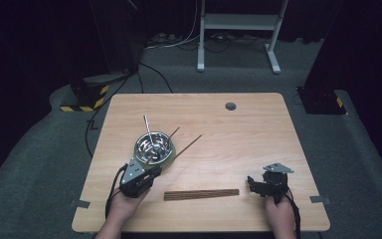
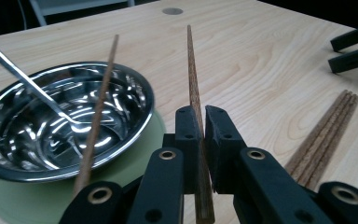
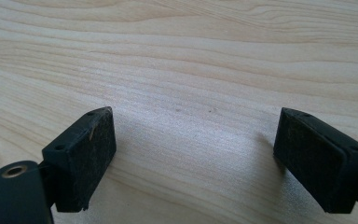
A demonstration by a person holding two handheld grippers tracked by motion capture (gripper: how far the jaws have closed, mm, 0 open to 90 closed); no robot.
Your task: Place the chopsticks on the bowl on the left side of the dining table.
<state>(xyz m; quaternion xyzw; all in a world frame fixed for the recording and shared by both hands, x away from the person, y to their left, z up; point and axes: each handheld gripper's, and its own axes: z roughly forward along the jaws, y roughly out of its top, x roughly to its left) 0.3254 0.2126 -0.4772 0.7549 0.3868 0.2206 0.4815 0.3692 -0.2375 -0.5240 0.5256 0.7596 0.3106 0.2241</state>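
fingers of the left gripper are closed on a single wooden chopstick, which runs forward between them and rises clear of the surface. in the high view this gripper sits just beside the steel bowl, which rests on a pale green mat. a second chopstick leans across the bowl rim, and a thin metal rod lies with one end inside the bowl. fingers of the right gripper stand wide apart, holding nothing, low over bare wood; in the high view that gripper is near the right end of a bundle of chopsticks lying flat. risk: the held stick is pinched near one end only, so it could pivot or slip in the narrow grip; swinging it could knock the leaning stick or shift the bowl on its mat. no brand, label or writing is legible anywhere.
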